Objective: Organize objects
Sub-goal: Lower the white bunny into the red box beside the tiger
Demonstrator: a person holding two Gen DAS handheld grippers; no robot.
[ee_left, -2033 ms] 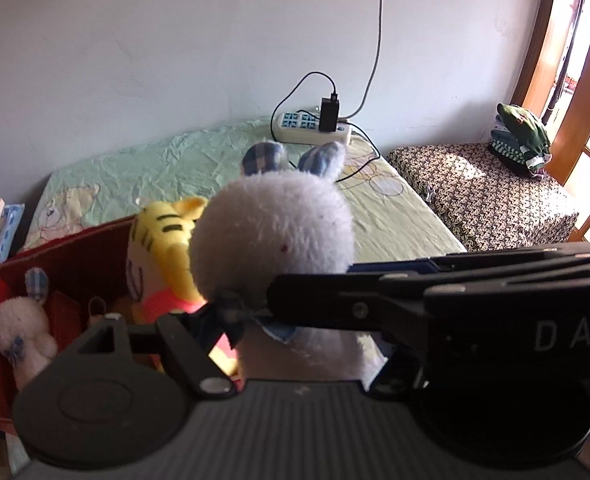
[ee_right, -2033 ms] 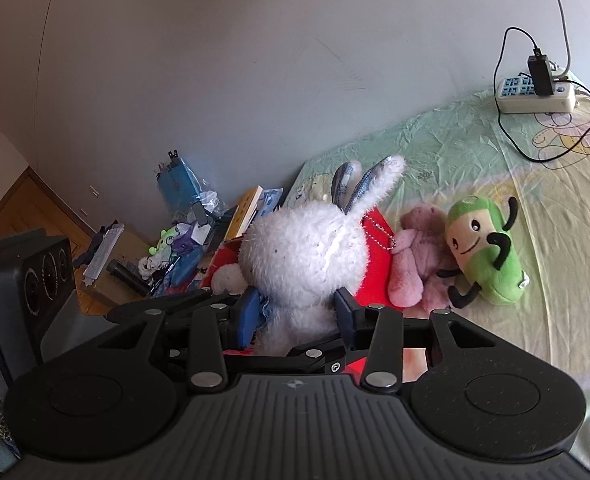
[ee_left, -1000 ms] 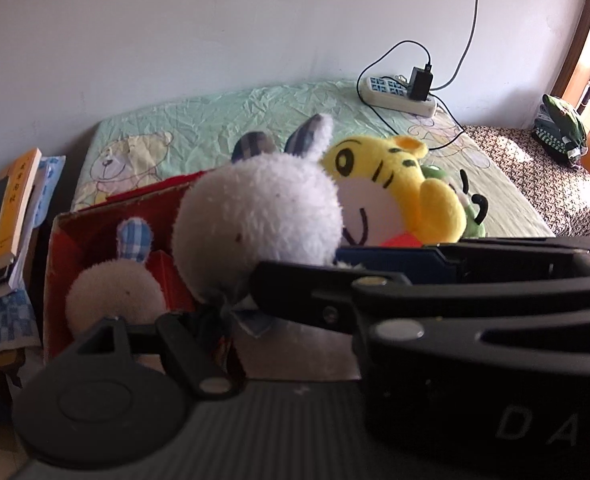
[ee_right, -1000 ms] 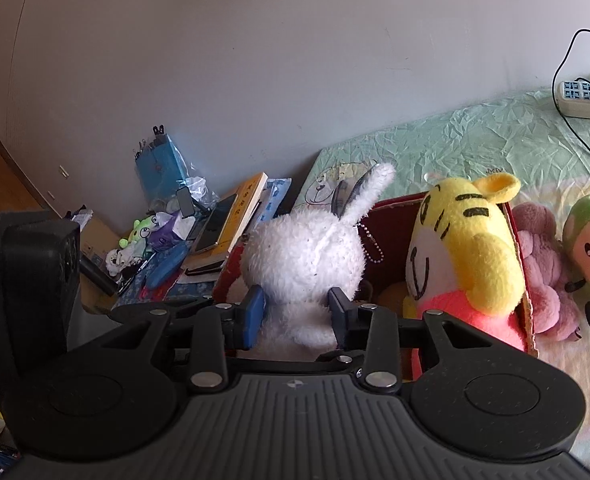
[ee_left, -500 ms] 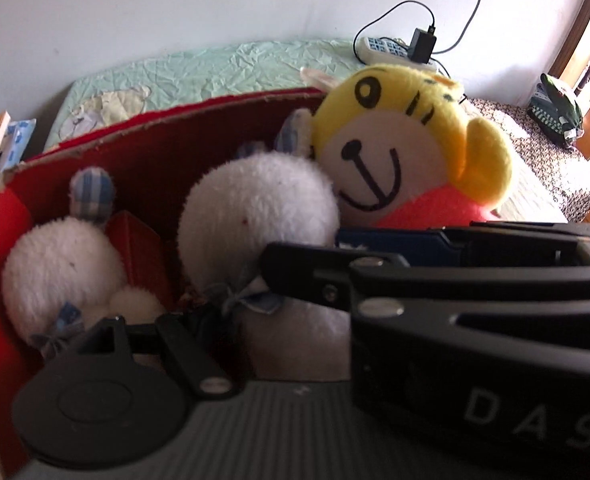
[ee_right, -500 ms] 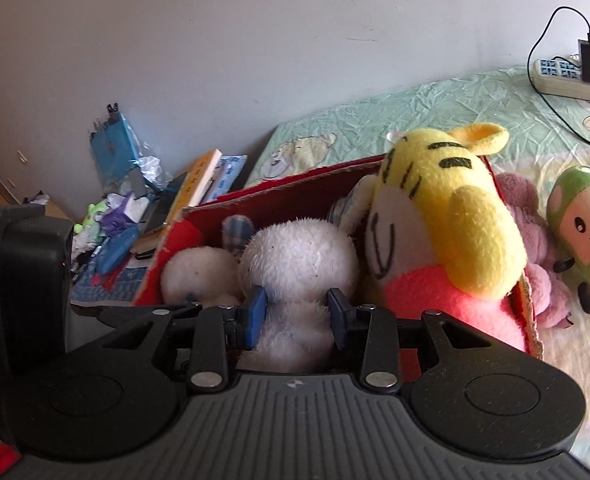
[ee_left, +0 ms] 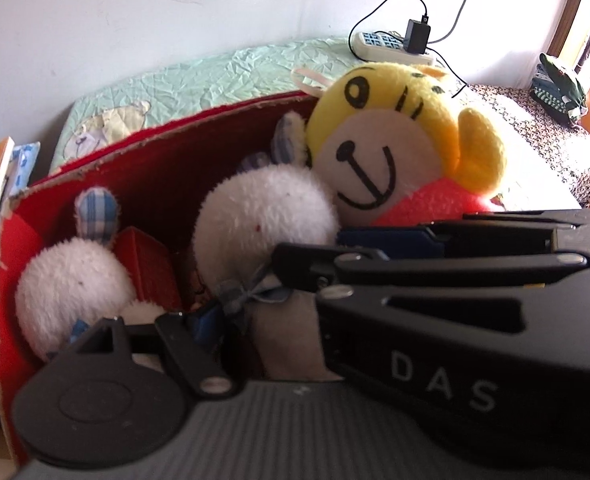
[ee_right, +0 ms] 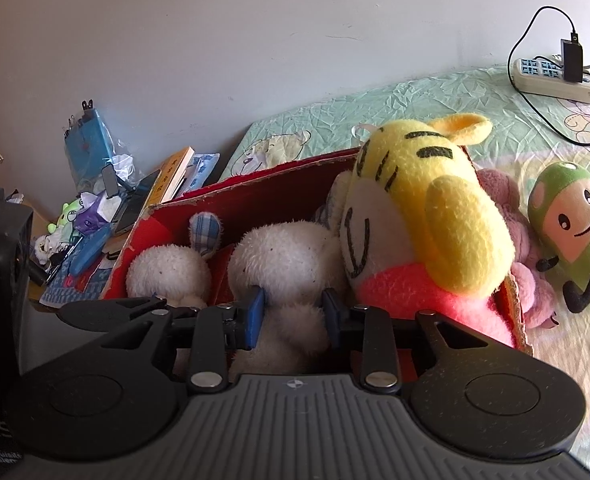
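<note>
Red box [ee_right: 255, 196] on the bed [ee_right: 435, 108], left to right: small white bunny [ee_right: 167, 268] at the left end; second white bunny [ee_right: 283, 260] mid-box; yellow tiger [ee_right: 427, 216] leaning over the right end.

My right gripper [ee_right: 291, 312] is narrow and closing, its blue pads pinching the middle bunny's body.

My left gripper [ee_left: 279, 280] is opening around that bunny; contact, I think, is lost, though the view is cramped.

Outside the box, right: pink plush [ee_right: 531, 280], green plush [ee_right: 575, 232], power strip [ee_right: 551, 76].
</note>
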